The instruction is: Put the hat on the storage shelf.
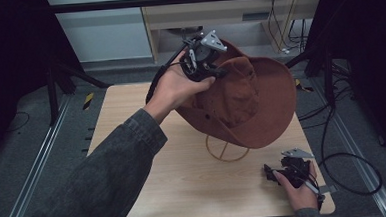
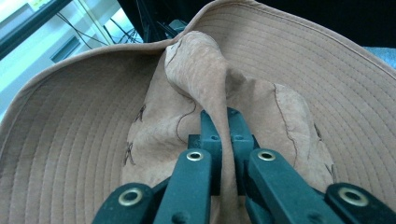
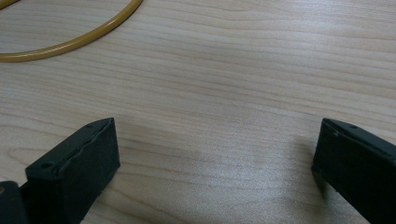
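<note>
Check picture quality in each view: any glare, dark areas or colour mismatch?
High view: dim, black at the side edges, hat reads dark rust. Left gripper view: brighter, same hat looks pale tan, window blown out top left. Right gripper view: soft sheen on the table, jaw shadows faint.

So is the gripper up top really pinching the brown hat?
Touching. In the left gripper view, the left gripper is shut on a fold of the hat, with the fabric squeezed between its jaws. The high view shows the hat lifted above the table.

Dim, dark-edged high view; gripper views bright, sharp.
</note>
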Motion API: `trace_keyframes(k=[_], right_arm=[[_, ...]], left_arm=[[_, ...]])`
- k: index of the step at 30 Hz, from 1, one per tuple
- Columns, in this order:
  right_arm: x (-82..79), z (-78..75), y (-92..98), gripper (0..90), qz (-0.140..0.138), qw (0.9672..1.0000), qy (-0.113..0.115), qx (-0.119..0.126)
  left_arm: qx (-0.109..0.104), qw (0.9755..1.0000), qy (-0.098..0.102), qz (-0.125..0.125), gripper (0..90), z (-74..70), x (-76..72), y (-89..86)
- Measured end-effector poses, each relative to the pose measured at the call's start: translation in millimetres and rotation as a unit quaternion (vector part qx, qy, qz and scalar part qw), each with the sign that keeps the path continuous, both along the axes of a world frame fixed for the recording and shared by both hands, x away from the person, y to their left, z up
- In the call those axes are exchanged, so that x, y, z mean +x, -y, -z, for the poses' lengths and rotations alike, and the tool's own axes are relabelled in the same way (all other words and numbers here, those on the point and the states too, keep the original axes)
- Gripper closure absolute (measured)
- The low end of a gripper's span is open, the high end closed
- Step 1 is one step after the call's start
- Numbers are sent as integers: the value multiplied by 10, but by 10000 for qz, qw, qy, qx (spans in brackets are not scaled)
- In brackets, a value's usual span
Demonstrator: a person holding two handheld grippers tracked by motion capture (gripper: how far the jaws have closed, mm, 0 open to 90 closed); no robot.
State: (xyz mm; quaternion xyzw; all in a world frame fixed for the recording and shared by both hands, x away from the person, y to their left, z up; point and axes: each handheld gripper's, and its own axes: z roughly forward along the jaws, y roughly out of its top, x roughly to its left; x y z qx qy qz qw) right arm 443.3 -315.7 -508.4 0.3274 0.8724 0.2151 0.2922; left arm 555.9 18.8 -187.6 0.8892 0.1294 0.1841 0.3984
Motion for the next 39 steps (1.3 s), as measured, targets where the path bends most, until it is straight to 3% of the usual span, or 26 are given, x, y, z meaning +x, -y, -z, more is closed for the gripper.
trace_keyframes(k=[11, 25, 39], right_arm=[[-1, 0, 0, 6, 12, 10000, 4, -5], [-1, -1, 0, 5, 10, 10000, 0, -1], [-1, -1, 0, 5, 11, 10000, 2, -5]], left_arm=[[2, 9999, -157, 68, 883, 142, 96, 126], [178, 9993, -312, 91, 881, 356, 164, 273], [41, 9990, -447, 80, 860, 425, 184, 236]])
